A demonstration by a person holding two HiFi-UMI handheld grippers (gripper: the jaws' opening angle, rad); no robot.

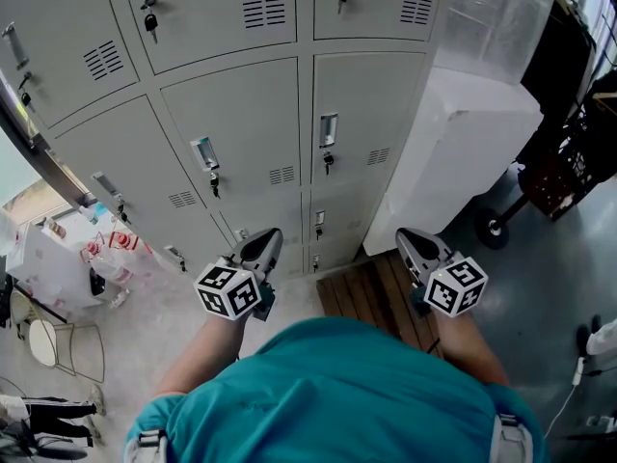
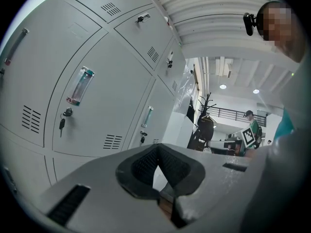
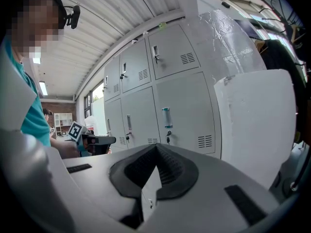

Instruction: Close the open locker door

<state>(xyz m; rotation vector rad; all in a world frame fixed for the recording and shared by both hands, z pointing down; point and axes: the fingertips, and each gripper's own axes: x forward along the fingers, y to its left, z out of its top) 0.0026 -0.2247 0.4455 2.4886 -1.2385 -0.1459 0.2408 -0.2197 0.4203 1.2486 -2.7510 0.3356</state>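
Note:
A bank of grey lockers (image 1: 251, 133) fills the upper head view, each door with a handle and a hanging key; the doors facing me lie flush. At the far left a dark-edged panel (image 1: 48, 157) juts out at a slant; I cannot tell whether it is an open door. My left gripper (image 1: 262, 246) is held level in front of the lower lockers, shut and empty, its jaws (image 2: 158, 152) meeting at the tip. My right gripper (image 1: 410, 241) is beside it, also shut and empty (image 3: 155, 149). Neither touches a locker.
A tall white block (image 1: 463, 143) wrapped in plastic stands against the lockers' right side, on a wooden pallet (image 1: 371, 292). A black wheeled cart (image 1: 549, 181) is at the far right. Bags (image 1: 58, 258) and a chair (image 1: 43, 340) sit on the floor at left.

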